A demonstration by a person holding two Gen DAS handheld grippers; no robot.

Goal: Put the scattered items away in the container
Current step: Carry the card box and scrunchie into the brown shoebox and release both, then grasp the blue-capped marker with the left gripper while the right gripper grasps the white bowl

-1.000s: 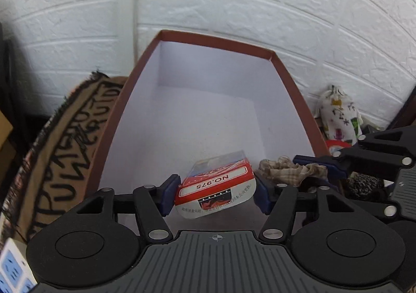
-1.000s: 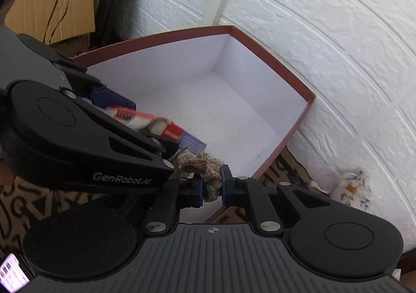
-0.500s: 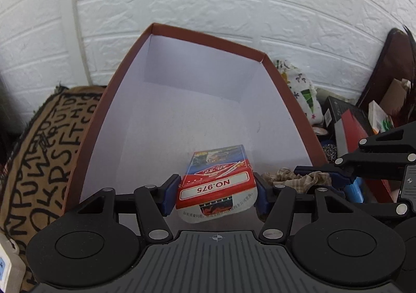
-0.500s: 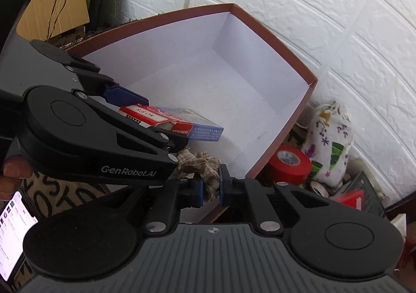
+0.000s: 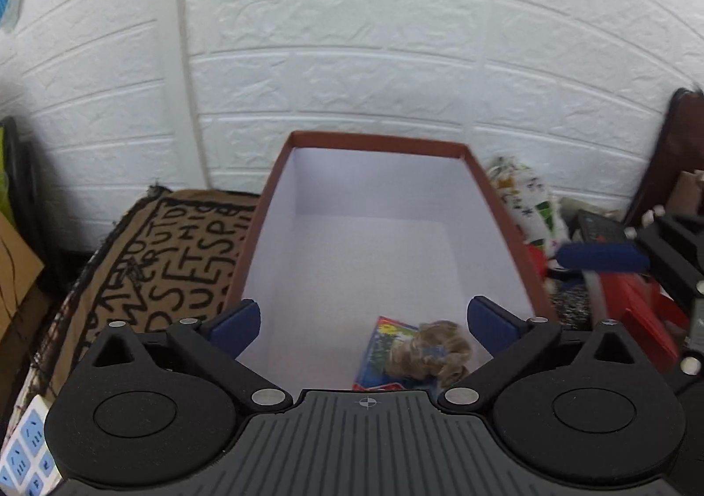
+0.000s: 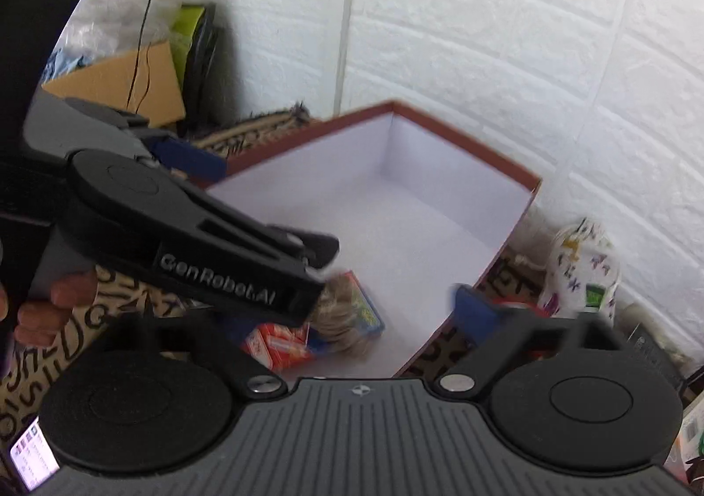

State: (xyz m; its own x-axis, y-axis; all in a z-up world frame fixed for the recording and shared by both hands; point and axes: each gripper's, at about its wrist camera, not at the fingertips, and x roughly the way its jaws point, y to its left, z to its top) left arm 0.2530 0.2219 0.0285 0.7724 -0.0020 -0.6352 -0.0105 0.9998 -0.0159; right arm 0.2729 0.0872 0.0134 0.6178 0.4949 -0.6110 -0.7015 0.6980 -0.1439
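Cards (image 5: 387, 350) and scrunchie (image 5: 433, 350) lie in the box (image 5: 374, 140); both grippers (image 5: 363, 322) (image 6: 387, 311) gape empty. Pouch (image 6: 581, 267), tape and clutter beside it remain.

Black tool (image 5: 364, 320) bodies, blue fingertip pads (image 5: 233, 326), silver screws.

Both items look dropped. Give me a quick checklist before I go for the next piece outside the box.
1. Left gripper empty: ok, jaws wide apart, nothing between them.
2. Right gripper empty: ok, open, nothing between the visible fingers; frame is blurred.
3. Card pack inside box: ok, lying on the floor near the front.
4. Scrunchie inside box: ok, resting on the pack.
5. Next pieces in sight: ok, pouch and clutter lie right of the box.
6. Grippers clear of each other: cannot tell, left one overlaps the right view closely.
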